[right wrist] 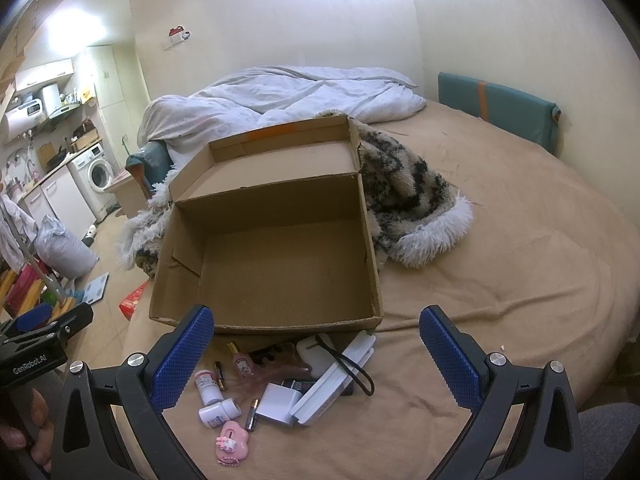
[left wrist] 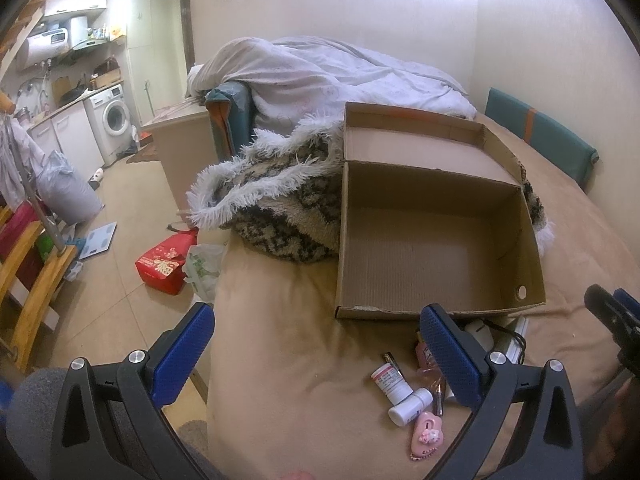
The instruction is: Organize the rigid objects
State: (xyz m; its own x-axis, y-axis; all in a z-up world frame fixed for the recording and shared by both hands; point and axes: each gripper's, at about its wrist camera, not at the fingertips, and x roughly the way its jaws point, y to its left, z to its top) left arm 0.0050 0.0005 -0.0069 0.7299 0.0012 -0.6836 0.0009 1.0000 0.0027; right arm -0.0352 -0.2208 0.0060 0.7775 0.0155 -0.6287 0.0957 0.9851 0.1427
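Nothing packed yet: I hold both grippers spread wide and empty above the bed.

My left gripper (left wrist: 316, 344) and right gripper (right wrist: 316, 346) hover over the pill bottles (right wrist: 208, 386), batteries (right wrist: 220, 376), charger (right wrist: 276, 402) and pink trinket (right wrist: 233, 446) beside the bare cardboard box (right wrist: 280, 268).

Open cardboard box (right wrist: 280, 264) (empty inside), clutter (right wrist: 280, 384) before it.

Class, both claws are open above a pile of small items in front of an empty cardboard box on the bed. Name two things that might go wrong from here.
1. The items are crowded: closing the right claw on the white square charger may nudge the slim battery beside it.
2. The open brown cardboard box sits on soft tan bedding, so pressing its front wall may shift or tip it.
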